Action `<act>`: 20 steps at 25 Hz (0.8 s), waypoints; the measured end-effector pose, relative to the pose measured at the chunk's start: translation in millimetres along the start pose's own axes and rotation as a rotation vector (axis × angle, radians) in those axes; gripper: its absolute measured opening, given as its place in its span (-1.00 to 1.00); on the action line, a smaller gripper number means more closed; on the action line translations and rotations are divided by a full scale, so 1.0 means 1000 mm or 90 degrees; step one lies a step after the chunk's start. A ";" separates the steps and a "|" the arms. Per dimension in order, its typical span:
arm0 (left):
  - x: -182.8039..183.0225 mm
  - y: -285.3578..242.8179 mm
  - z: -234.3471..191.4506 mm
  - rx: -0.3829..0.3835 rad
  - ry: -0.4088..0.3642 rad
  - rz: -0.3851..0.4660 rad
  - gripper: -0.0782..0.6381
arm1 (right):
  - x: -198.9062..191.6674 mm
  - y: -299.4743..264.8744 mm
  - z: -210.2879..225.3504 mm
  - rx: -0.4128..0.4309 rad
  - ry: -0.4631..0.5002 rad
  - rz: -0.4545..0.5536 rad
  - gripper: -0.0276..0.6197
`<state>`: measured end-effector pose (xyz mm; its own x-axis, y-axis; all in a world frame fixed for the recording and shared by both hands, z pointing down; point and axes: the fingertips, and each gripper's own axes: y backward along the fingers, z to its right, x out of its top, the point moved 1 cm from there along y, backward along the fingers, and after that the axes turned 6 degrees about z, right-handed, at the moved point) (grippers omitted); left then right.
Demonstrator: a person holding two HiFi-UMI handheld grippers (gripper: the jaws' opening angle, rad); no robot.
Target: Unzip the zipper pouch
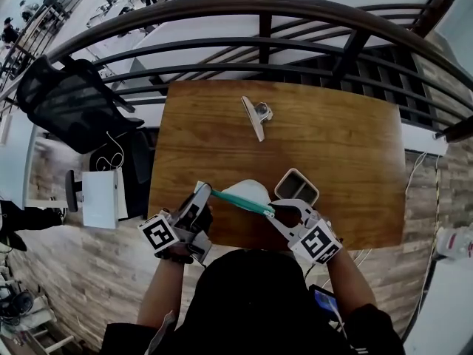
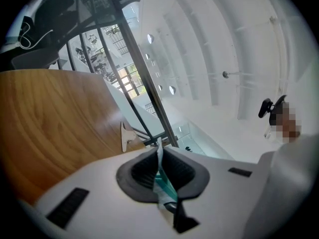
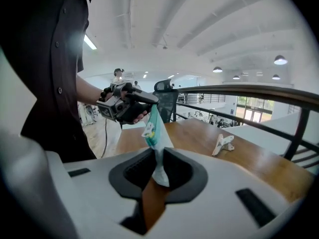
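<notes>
Head view has the zipper pouch (image 1: 247, 191) lifted above the near edge of the table (image 1: 332, 146), strung between the two grippers with its teal zipper (image 1: 240, 202) running from one to the other. The left gripper (image 1: 201, 194) is clamped on one end; its own view shows teal and white material pinched flat between the pads. The right gripper (image 1: 275, 211) is clenched on the other end, with white material nipped between its pads.

A small white tab (image 3: 148, 130) hangs from the zipper partway along, clear of both grippers. It may be the pull, though I cannot tell. If so, the main risk is that the right gripper has fabric rather than the slider, so drawing the hands apart would only stretch the pouch or drag it out of a shallow pinch. A slip on either side could drop it past the near edge. The grey tray (image 1: 297, 186) just beside the right gripper could get knocked; the clip (image 1: 256, 115) near the far edge is well apart.
</notes>
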<state>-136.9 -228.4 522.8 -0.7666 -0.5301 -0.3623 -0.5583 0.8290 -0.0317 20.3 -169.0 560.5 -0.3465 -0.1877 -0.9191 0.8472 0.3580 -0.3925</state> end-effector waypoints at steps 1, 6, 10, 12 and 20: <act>0.001 0.000 0.001 0.001 -0.005 0.000 -0.71 | 0.004 0.002 0.002 -0.006 -0.008 0.009 -0.80; 0.006 -0.004 0.009 -0.014 -0.084 -0.020 -0.70 | 0.023 0.014 0.008 -0.024 -0.031 0.034 -0.90; 0.016 0.001 0.012 -0.008 -0.102 -0.008 -0.50 | 0.031 0.019 0.011 -0.042 -0.029 0.032 -0.91; 0.025 0.011 0.007 0.022 -0.112 0.012 -0.33 | 0.032 0.023 0.016 -0.061 -0.042 0.030 -0.91; 0.040 0.033 0.035 0.046 -0.309 -0.025 -0.24 | 0.045 0.027 0.016 -0.093 -0.042 0.024 -0.91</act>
<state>-174.7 -216.0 474.4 -0.4993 -0.4312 -0.7515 -0.5467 0.8297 -0.1128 34.0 -182.6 509.0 -0.2843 -0.2294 -0.9309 0.7896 0.4947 -0.3630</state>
